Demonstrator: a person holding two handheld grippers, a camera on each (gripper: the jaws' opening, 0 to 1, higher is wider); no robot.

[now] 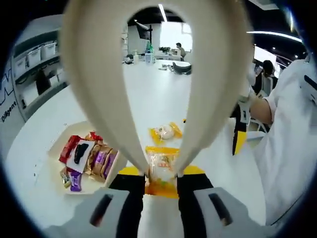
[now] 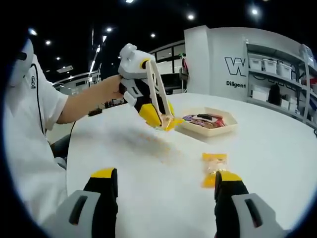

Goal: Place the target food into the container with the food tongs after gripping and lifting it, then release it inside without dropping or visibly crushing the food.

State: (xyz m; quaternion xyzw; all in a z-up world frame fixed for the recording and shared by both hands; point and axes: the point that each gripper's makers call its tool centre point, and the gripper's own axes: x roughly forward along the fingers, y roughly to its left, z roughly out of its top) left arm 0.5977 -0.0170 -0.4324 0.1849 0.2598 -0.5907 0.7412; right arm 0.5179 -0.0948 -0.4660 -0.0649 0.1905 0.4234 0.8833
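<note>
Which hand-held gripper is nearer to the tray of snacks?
Left. The left hand-held gripper, its tongs pinching a yellow packet, hangs just beside the tray. The right hand-held gripper sits well back from it.

We can read little. In the right gripper view, at about one o'clock, the white wall panel (image 2: 233, 64) beside the shelving carries a large dark "W" with the rest cut off, and below it a smaller dark word starting "Diligent". In the left gripper view, at about nine o'clock, a pale wall panel (image 1: 9, 106) bears slanted dark lettering reading "Diligent", cut at the edge. The person's white shirt (image 2: 30, 82) in the right gripper view has a small dark chest emblem, too small to read. The snack wrappers' print is illegible.
</note>
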